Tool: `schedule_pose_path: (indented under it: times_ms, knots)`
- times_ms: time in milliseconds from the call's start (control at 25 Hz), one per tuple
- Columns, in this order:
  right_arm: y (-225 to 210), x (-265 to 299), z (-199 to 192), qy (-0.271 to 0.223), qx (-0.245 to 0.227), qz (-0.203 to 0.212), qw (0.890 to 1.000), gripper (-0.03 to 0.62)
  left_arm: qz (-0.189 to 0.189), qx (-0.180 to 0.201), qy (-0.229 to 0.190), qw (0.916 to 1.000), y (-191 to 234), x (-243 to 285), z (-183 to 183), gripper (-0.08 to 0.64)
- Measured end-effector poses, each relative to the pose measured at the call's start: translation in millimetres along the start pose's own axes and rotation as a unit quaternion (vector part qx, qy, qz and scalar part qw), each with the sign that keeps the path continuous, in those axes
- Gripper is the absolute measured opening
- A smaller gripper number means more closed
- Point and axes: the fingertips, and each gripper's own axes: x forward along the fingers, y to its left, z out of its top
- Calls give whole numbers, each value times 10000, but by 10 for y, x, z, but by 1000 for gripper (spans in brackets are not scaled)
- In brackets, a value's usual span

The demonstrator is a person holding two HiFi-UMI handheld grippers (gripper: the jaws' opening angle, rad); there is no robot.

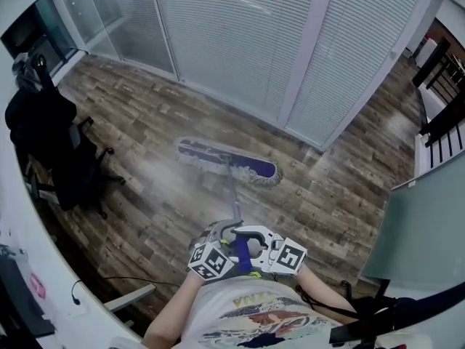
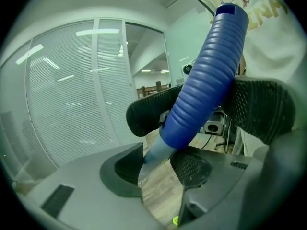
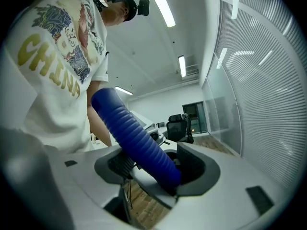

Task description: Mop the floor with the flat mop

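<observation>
Clenching the blue handle (image 2: 206,75) in their jaws, left gripper (image 2: 206,108) and right gripper (image 3: 158,164) overlap; the mop head (image 1: 227,160) looks blurred.

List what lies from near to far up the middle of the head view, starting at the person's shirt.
shirt → blue grip → mop pole → mop head → blinds
</observation>
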Motion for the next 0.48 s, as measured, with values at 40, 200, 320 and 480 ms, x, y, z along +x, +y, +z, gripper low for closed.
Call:
schedule_pose_path:
  times_ms: [40, 200, 320, 480]
  knots:
    - [-111, 95, 18, -4, 22, -34, 10000, 258, -34, 7, 2, 10000, 133, -16, -35, 152]
    - [-550, 443, 182, -179, 74, -261, 9995, 258, -180, 6, -61, 9998, 671, -105, -102, 152]
    - [-931, 682, 272, -365, 222, -532, 9977, 258, -239, 105, -96, 9996, 1109, -115, -161, 151]
    - [-1349, 810, 177, -291, 312, -578, 9974, 259, -238, 56, -144, 9996, 1503, 42, -257, 152]
